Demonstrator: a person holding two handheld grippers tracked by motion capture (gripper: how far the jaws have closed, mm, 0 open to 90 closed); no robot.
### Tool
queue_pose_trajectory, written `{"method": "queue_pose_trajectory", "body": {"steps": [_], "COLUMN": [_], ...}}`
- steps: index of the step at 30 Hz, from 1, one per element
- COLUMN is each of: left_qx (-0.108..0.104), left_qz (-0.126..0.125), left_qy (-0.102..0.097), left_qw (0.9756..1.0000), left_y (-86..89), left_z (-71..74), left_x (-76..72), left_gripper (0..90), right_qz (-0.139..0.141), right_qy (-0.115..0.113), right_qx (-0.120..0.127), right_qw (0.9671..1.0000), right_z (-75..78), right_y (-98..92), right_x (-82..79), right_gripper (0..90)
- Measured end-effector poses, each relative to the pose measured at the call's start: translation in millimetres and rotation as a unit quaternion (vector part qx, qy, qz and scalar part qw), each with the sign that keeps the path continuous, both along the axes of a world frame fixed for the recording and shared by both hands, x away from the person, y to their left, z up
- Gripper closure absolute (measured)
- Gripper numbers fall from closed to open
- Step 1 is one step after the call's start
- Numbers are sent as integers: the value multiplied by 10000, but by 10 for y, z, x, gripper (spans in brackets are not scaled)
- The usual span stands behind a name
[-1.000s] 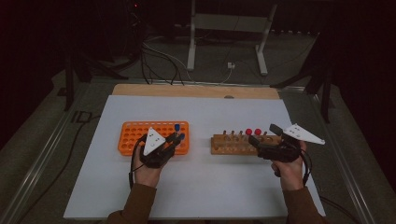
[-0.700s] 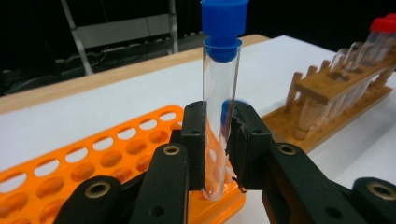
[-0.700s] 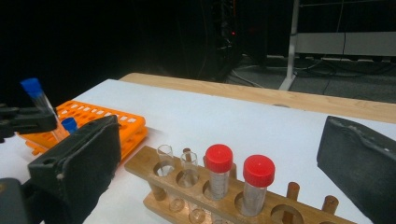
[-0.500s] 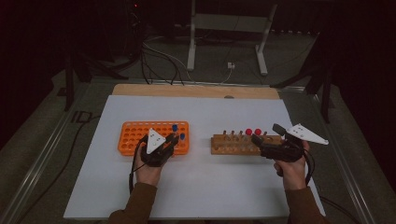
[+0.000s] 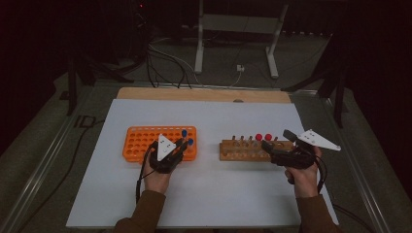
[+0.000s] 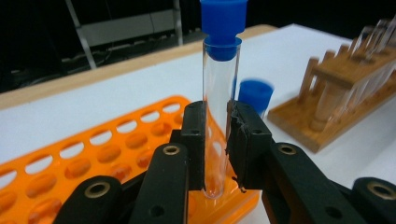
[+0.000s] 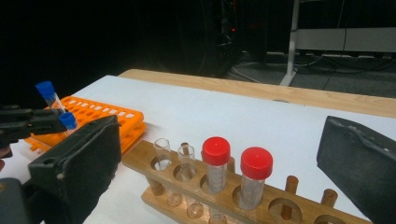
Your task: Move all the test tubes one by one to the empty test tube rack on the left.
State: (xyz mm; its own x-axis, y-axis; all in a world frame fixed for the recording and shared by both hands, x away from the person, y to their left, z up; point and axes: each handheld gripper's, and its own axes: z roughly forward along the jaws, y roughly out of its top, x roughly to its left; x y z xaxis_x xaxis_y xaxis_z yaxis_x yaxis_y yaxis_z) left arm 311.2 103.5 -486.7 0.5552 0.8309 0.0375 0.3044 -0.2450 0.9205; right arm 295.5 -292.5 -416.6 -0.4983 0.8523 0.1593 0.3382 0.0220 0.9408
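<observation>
A dark room surrounded the white counter [image 5: 243, 121], a strip of bare wood along its far edge. The left gripper [image 6: 215, 140] had its fingers clamped on a clear blue-capped tube [image 6: 221, 93], held upright over the right end of the orange rack [image 5: 141, 141], its base seemingly just above a hole. A second blue-capped tube [image 6: 254, 95] stood just behind. The right gripper [image 7: 219, 158] hovered with fingers wide by the wooden rack [image 7: 196, 191], where two red-capped tubes [image 7: 216, 163] stood near the counter's right edge
</observation>
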Motion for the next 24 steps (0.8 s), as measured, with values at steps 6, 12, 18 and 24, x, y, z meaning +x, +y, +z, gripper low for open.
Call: {"method": "queue_pose_trajectory", "body": {"steps": [6,12,18,24], "left_qx": [300,349,278,134], "left_qz": [-78,-76,-41,-64], "left_qy": [407,558,595,627], "left_qw": [9987,9978,9978,9979], "left_y": [14,20,27,62], "left_z": [-119,-146,-144,-96], "left_x": [35,28,26,-12], "left_gripper": [780,781,764,616], "right_qz": [-27,-39,-79,-122], "right_qy": [20,48,46,96], "right_qx": [19,22,-19,-17], "right_qw": [10000,10000,10000,9999], "right_z": [-5,-25,-32,-50], "right_y": [-30,-45,-62,-90], "right_x": [3,11,25,54], "right_gripper": [0,0,0,0]}}
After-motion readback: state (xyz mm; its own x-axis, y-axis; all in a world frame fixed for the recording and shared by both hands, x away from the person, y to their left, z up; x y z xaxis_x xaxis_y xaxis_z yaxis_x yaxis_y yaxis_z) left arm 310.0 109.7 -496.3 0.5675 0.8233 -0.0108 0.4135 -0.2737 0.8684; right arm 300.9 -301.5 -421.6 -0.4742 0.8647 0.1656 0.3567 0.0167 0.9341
